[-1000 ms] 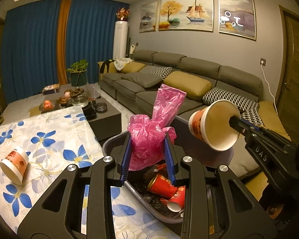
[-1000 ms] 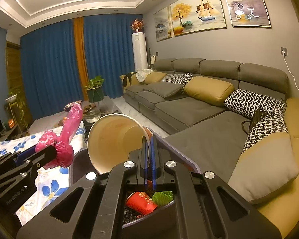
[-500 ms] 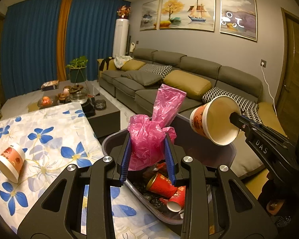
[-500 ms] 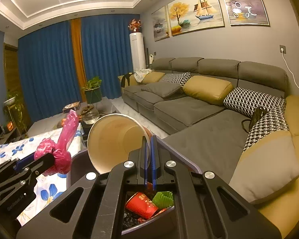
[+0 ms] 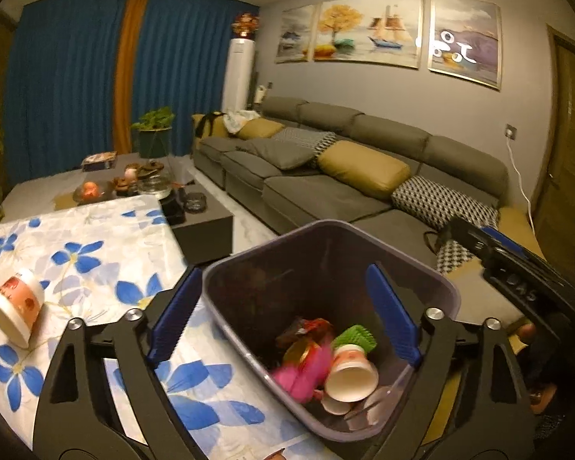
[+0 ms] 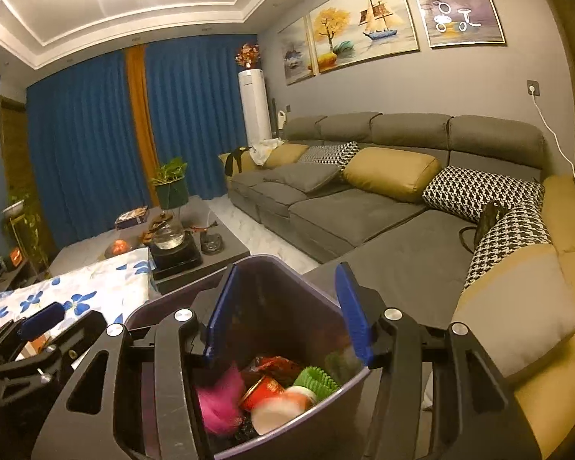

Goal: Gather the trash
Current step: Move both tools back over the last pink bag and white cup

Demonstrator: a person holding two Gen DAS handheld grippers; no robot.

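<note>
A dark bin [image 5: 326, 226] stands at the table's edge, under both grippers. My left gripper [image 5: 283, 270] hangs over it, its jaws opening wide with nothing between them. The pink plastic bag [image 5: 299, 375] lies blurred in the bin beside a paper cup [image 5: 350, 373], red cups and a green liner. My right gripper [image 6: 286, 268] is also over the bin [image 6: 260, 257], its jaws opening and empty. Below it are the pink bag [image 6: 218, 398] and the blurred cup [image 6: 280, 406]. Another paper cup [image 5: 15, 306] lies on its side on the table at far left.
The table wears a white cloth with blue flowers [image 5: 96, 253]. Behind it is a dark coffee table [image 5: 199, 218] with a glass kettle and small items. A grey corner sofa [image 6: 364, 207] with cushions fills the right side. A potted plant [image 5: 153, 134] stands by blue curtains.
Both grippers have gone from shut to open. The pink bag left my left gripper and the paper cup left my right gripper; both now lie in the bin.
</note>
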